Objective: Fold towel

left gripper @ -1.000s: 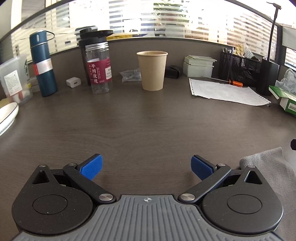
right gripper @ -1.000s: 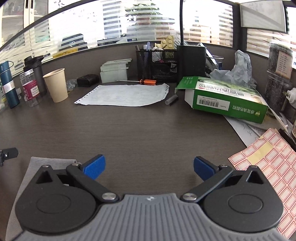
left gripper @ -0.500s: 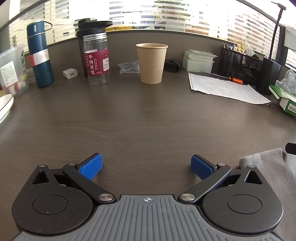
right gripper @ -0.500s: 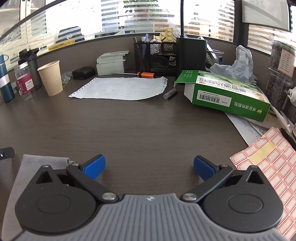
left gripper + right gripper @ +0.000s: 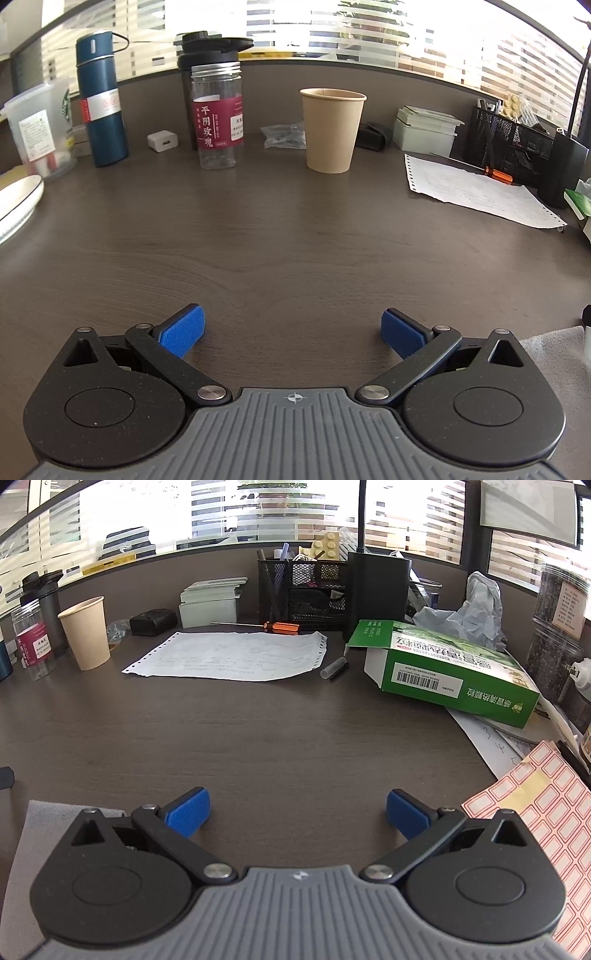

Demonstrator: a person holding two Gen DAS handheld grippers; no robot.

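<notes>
towel (image 5: 554,347) mostly (behind tool) hidden

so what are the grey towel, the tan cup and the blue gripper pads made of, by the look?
Grey towel: soft matte cloth, likely microfibre; fuzzy, limp edge. Tan cup: paper, matte, with a rolled rim. Blue gripper pads: probably rubber or textured plastic; a fine ribbed grain shows.

On the worktop (image 5: 280,236) I see a paper cup (image 5: 332,130), a blue flask (image 5: 101,99), printed paper (image 5: 229,656) and a green box (image 5: 454,672).
</notes>
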